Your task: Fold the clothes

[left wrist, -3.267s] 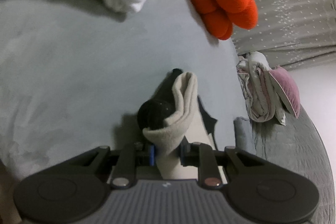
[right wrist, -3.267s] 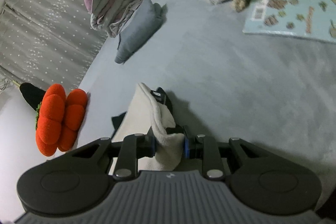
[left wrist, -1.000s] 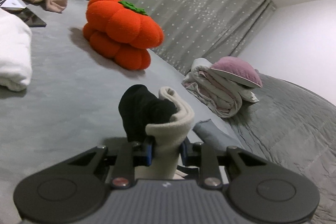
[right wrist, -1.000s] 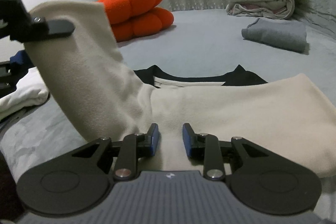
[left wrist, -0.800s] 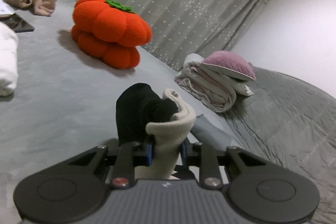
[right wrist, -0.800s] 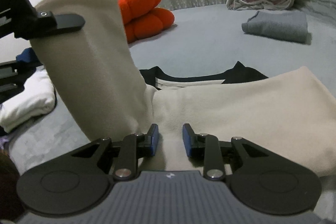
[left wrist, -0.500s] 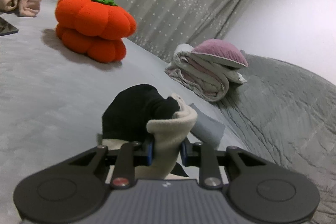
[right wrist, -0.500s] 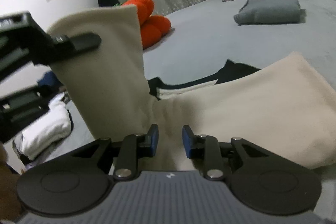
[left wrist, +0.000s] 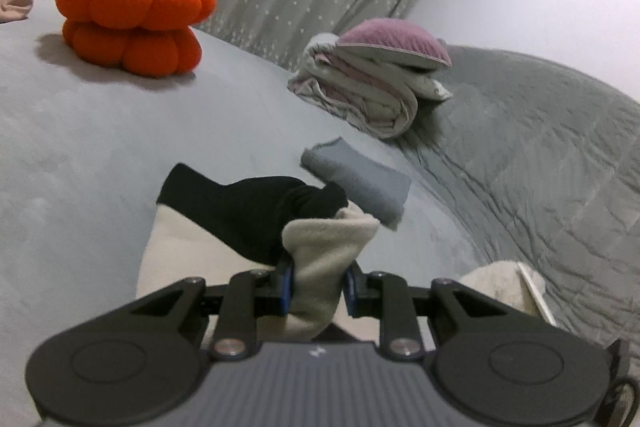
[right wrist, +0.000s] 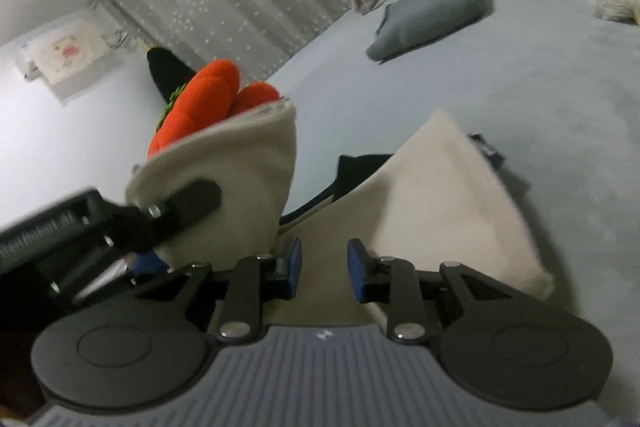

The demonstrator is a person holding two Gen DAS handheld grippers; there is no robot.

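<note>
A cream fleece garment [right wrist: 448,195] with a black part [left wrist: 248,211] lies on the grey bed [left wrist: 80,155]. My left gripper [left wrist: 318,287] is shut on a bunched cream fold that rises between its blue pads. The right wrist view shows that same gripper, one finger [right wrist: 188,201] of it pressed on a raised cream flap [right wrist: 240,179] at the left. My right gripper [right wrist: 324,265] sits low over the garment's near edge, cream cloth running into the narrow gap between its pads. The cloth under both grippers is hidden.
An orange pumpkin plush [left wrist: 132,15] sits at the back left. A rolled quilt with a pink pillow [left wrist: 372,79] lies by the curtain, a folded grey garment [left wrist: 360,183] just before it. A white fluffy item [left wrist: 500,283] is at the right. A grey quilted cover [left wrist: 560,167] spreads rightward.
My left gripper has carried its cream fold sideways across the bed, and more black cloth shows. The right wrist view has rolled, and the raised flap now stands closer to my right gripper.
</note>
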